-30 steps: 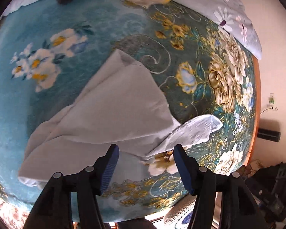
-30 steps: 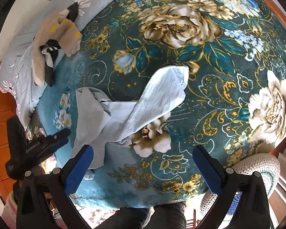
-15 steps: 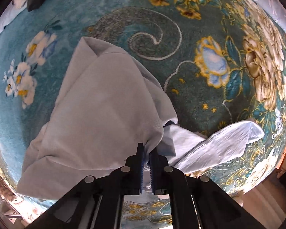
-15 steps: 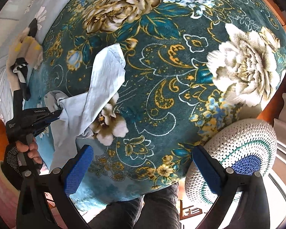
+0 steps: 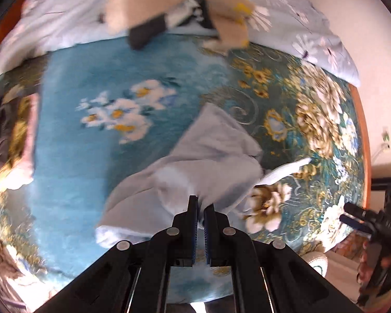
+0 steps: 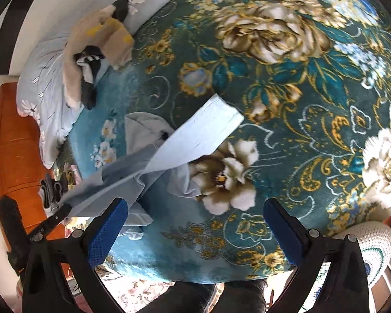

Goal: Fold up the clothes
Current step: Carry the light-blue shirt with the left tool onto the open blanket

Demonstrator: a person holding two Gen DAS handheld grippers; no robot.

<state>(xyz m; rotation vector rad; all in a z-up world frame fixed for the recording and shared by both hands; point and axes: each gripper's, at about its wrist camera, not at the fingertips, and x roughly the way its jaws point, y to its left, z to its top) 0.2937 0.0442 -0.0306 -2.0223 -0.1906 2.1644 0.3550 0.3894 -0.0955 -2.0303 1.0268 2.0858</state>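
Left gripper (image 5: 200, 210) pinches the near edge of the pale blue shirt (image 5: 206, 161), jaws pressed together on the cloth. Shirt is crumpled on the floral blanket (image 6: 286, 99), one sleeve (image 6: 203, 135) stretched out flat. Right gripper (image 6: 195, 224) hovers above the blanket, jaws spread wide, holding nothing. Beige clothes (image 6: 99, 44) lie by the pillows.

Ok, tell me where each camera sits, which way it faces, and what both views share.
Left wrist: sits on the left gripper, facing across the bed; its fingers pinch the pale blue cotton garment. The other gripper shows at far right.
Right wrist: sits on the right gripper, looking down at the teal floral plush blanket; fingers wide apart, dark trousers below.
Shared: garment, blanket, beige clothing pile.
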